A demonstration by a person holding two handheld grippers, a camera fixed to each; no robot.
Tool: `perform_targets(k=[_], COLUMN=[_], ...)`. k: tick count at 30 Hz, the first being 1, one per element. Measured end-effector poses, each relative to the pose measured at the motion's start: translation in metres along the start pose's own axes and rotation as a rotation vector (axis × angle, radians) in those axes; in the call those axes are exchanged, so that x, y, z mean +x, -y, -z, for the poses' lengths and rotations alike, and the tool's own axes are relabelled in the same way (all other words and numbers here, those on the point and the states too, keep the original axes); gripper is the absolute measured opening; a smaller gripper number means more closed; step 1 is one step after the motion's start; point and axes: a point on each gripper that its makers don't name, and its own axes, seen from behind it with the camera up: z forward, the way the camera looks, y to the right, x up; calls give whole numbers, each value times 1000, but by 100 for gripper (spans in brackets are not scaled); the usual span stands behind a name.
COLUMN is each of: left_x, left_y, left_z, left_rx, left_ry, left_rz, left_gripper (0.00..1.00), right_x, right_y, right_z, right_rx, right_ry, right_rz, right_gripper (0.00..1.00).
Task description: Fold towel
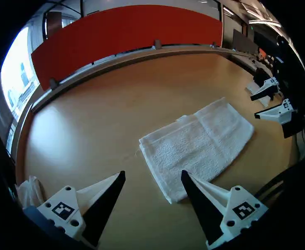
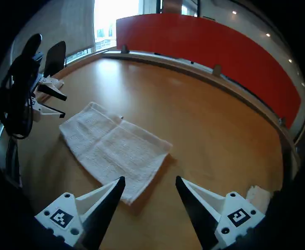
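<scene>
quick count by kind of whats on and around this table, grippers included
towel: 1
white bundles, maybe cloth, near the table's edges: 2
grippers, left gripper and right gripper, both open: 2
red panel: 1
table: 1
total: 7

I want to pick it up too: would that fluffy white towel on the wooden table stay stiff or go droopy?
Probably droopy: the white terry-cloth towel lies limp in soft folded layers. It looks light, being thin. Pushed, it would likely bunch rather than slide on the wooden table.
</scene>
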Motion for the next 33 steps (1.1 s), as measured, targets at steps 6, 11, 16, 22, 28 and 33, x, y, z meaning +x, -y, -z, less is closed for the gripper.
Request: perform_targets(k=[6,11,16,22,28,33], left_x=[-9,-14,-15,-21,-30,-35], left_y=[-2,-1,2,7,11,15], left_z=[6,9,14,22,31,39], left_rx=[6,13,26,47,68,85], left_ry=[0,1,-8,-16,-20,-27], left_rz=[26,36,53,83,112,134], left_gripper=[99,99,99,99,99,99], right_x=[-8,-10,-11,-12,-12,-10], right_y=[5,5,6,6,7,9], right_z=[9,9,7,5,1,-2], right_rx=[-5,-4,6,25,47,64], right_ry=[2,3,3,13,21,26], right_rz=[-19,-21,-7,19,48,72], right_gripper=[94,94,94,94,94,94])
